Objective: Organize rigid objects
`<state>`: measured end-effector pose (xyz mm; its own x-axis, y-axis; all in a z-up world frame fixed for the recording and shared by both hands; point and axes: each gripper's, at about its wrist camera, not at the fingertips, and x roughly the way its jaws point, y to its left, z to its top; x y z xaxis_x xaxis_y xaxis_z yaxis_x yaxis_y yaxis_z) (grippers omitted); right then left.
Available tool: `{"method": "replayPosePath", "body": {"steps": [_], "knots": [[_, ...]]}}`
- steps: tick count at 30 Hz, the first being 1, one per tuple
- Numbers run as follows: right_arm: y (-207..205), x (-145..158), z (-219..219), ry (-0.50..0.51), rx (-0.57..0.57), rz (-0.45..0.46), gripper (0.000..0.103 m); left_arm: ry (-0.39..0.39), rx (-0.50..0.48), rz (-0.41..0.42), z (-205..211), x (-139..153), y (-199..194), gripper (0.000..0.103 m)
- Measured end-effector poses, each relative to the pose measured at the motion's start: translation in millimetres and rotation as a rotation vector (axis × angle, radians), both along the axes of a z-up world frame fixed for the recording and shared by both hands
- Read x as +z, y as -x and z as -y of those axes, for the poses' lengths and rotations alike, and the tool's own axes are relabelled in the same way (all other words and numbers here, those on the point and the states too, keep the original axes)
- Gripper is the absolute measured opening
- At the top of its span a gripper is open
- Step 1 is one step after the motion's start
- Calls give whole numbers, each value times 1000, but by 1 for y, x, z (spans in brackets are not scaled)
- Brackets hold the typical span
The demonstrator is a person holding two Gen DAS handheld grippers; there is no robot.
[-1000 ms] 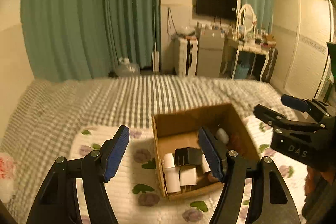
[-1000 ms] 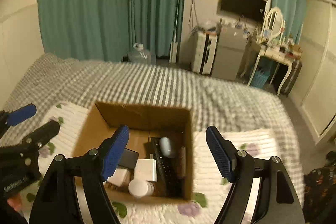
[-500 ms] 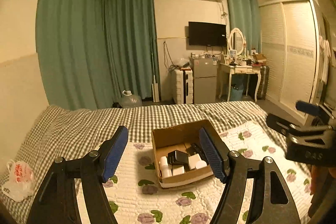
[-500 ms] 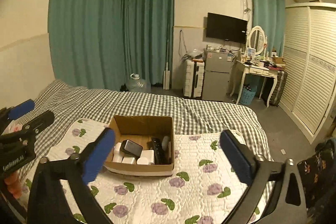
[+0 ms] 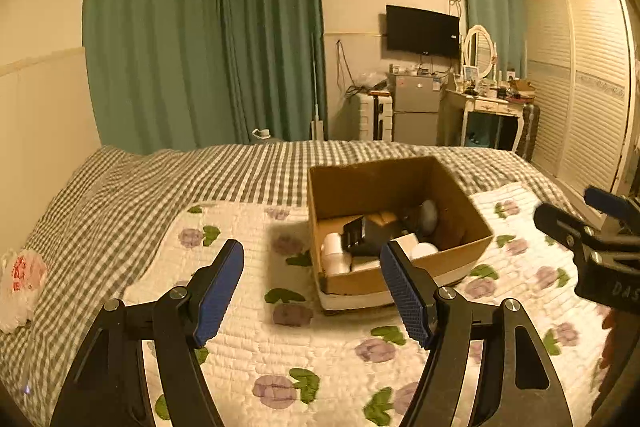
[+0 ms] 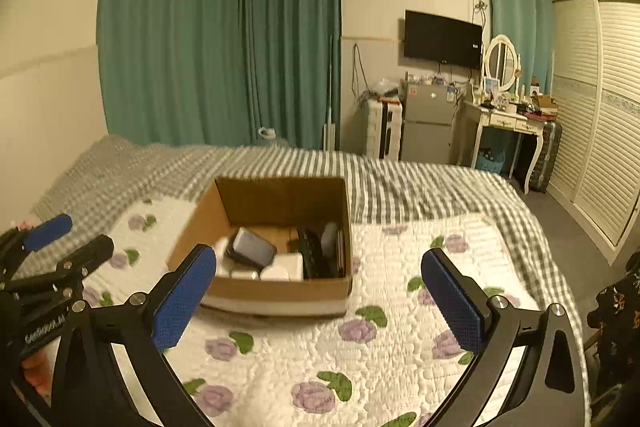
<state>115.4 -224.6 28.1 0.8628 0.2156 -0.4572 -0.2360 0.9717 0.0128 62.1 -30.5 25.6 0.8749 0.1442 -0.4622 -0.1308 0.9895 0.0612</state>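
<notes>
A cardboard box [image 6: 276,291] is seen at the centre of the right wrist view, resting on the flowered quilt [image 6: 400,347] of the bed; in the left wrist view it sits right of centre. It is judged light but stiff in its walls, open at the top, and likely to flex if pinched by one thin wall alone, so a hold on two opposite walls, or a push low on its near wall, would be steadier.

Inside it, rigid things are packed closely. A dark flat device [image 6: 251,247] lies tilted across the others at the left of the box; it is judged smooth and somewhat slippery, best taken across its short sides. A black ribbed object [image 6: 313,259] stands on edge toward the right wall, with a grey rounded piece [image 6: 330,234] just behind it, possibly a mouse, though the view is too soft to be sure. White containers [image 5: 334,255] and white blocks [image 6: 284,265] fill the near corners; these are judged light and hard, and a round one may roll from flat pads.

The left tongs [image 5: 312,291] are held apart at a moderate gap, with nothing between the pads and nothing touched. The right tongs [image 6: 320,291] are spread very wide, likewise empty, hanging above the quilt short of the box.
</notes>
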Motion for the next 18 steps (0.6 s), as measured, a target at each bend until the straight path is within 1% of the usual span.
{"method": "replayPosePath", "body": {"steps": [3, 6, 12, 18], "knots": [[-3, -20, 0, 23, -12, -25, 103, 25, 12, -7, -4, -9, -5, 74], [-6, -28, -2, 34, -15, -48, 103, 15, 8, -18, -3, -14, -6, 74], [-2, -24, -3, 28, -14, -46, 103, 42, -8, -31, -2, -19, 0, 74], [3, -16, -7, 21, -9, -23, 103, 35, -20, -29, 3, -17, 3, 74]]}}
